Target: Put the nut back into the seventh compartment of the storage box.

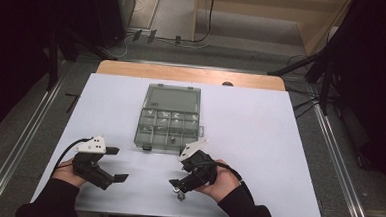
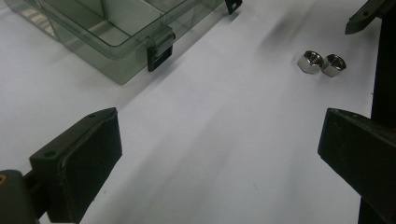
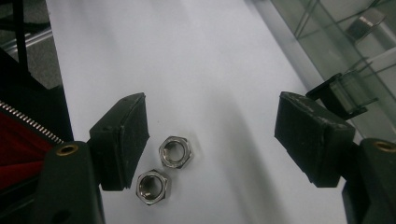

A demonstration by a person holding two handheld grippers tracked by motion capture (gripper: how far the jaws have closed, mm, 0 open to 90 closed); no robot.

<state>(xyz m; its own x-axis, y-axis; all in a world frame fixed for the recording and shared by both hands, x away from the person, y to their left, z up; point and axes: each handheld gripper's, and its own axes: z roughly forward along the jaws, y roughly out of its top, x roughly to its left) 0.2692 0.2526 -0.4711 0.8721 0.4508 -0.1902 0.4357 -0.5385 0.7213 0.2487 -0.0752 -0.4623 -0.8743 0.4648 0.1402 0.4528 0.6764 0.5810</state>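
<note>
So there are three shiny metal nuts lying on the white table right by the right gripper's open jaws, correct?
Not quite: there are two nuts, not three. The right gripper view shows both hex nuts lying side by side on the white table, just inside one jaw of the open right gripper. The left gripper view shows the same pair.

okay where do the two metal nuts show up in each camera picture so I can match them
High view: two nuts on the white table, under the right gripper.
Left gripper view: upper right, side by side.
Right gripper view: lower centre, near one jaw.
Shared landmark: the clear organiser box.
</note>
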